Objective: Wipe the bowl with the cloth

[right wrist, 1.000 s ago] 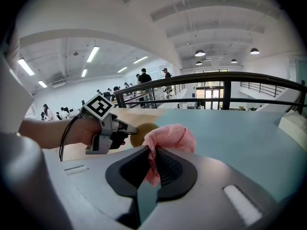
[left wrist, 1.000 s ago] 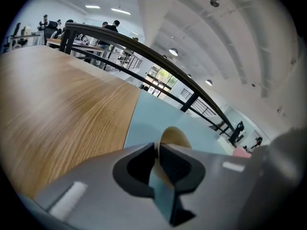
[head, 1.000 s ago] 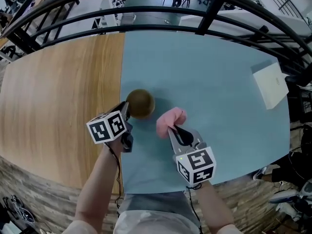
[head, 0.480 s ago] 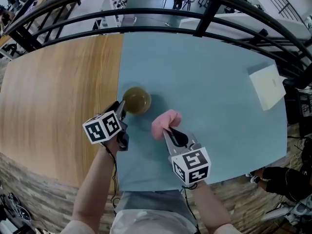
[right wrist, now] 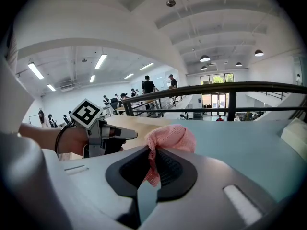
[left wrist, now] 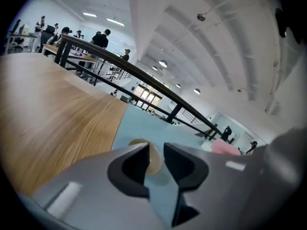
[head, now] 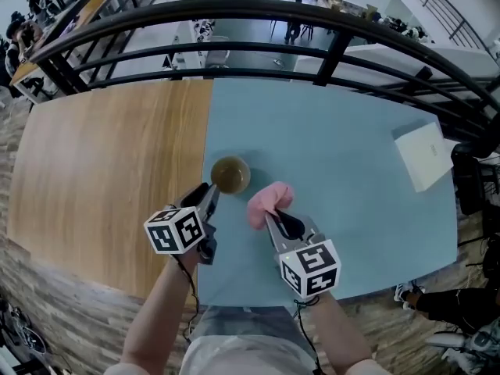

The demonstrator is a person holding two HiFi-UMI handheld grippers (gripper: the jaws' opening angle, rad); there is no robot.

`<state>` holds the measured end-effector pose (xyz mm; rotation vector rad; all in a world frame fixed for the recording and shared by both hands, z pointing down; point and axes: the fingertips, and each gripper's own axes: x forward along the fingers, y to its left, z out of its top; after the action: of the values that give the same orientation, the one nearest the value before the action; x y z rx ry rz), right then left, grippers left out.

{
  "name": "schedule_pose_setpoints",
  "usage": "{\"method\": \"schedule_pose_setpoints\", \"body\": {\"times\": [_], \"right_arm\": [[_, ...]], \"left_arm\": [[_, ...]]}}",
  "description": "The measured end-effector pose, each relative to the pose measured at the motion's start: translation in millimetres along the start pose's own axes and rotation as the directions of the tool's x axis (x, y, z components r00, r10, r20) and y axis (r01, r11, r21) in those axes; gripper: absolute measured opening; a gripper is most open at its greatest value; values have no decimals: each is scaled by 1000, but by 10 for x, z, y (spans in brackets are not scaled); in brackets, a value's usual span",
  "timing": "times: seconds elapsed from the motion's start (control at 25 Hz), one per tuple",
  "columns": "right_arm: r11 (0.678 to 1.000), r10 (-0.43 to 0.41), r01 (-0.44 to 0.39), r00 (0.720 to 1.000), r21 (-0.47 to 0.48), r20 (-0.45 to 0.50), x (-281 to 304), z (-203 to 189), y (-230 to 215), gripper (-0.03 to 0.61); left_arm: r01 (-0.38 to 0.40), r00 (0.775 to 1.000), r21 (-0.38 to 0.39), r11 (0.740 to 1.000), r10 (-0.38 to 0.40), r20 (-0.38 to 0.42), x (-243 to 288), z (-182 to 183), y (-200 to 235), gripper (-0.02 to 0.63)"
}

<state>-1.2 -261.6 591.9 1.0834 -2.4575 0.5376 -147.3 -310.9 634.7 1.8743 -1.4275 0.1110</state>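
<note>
The right gripper, at the lower centre of the head view, is clamped tight on a fold of the pink cloth, which bunches above its tips. Just to its left, the left gripper has jaws that have just been opening. They stand apart with nothing between them, short of the bowl. That 1 brown bowl sits upright at mid-frame on the blue table top. A wooden surface fills the left of the frame, and a black railing runs across the top.
</note>
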Motion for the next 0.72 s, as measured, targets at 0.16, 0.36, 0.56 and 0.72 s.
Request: {"method": "schedule_pose_setpoints", "body": {"times": [0.16,0.36,0.56,0.72], "right_arm": [[999,8,-7,999,-31,31,-267,254,69,28],[998,13,-8,996,-66,83,-612,652,180,28],[991,28,-10,991,-136,128,-1023,1024,392,28],[975,32,9,983,-221,182,-1353,1291,518,28]], "left_arm": [[12,999,37,999,-13,33,-320,159,-267,52],[25,996,112,993,-34,78,-751,409,-630,52],[30,992,195,980,-54,117,-1236,574,-980,39],[20,984,244,970,-62,166,-1551,707,-1206,21]]}}
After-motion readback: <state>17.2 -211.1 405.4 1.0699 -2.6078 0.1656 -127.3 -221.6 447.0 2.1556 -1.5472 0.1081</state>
